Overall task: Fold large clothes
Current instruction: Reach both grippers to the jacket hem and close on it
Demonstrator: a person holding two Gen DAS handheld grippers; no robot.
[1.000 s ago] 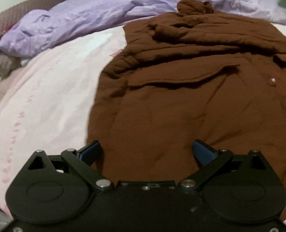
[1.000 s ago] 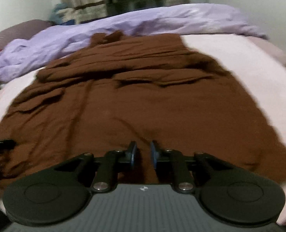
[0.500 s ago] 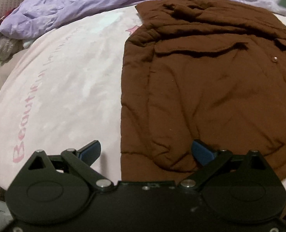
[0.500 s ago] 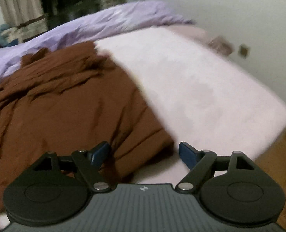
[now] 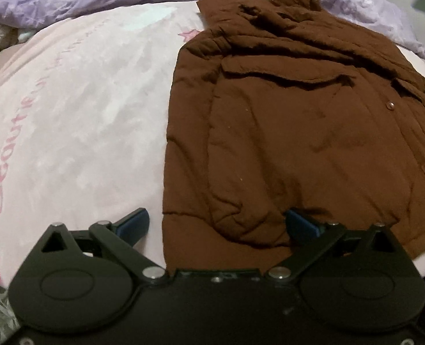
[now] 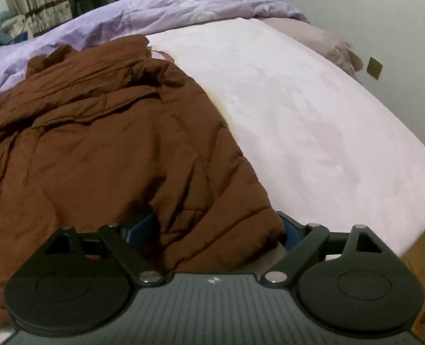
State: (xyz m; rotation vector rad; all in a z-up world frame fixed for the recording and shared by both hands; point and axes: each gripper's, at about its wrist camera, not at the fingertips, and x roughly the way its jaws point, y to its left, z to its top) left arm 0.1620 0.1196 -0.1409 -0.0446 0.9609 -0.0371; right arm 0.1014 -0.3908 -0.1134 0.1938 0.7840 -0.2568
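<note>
The left tongs (image 5: 216, 224) gape wide at the bed's (image 5: 77, 120) near edge, straddling the coat's (image 5: 298, 132) near left hem corner without gripping it. The right tongs (image 6: 215, 227) are equally wide around the near right hem corner, pads not closed. The brown coat lies spread along the bed, reaching a purple duvet (image 6: 160, 8) at the far edge.
</note>
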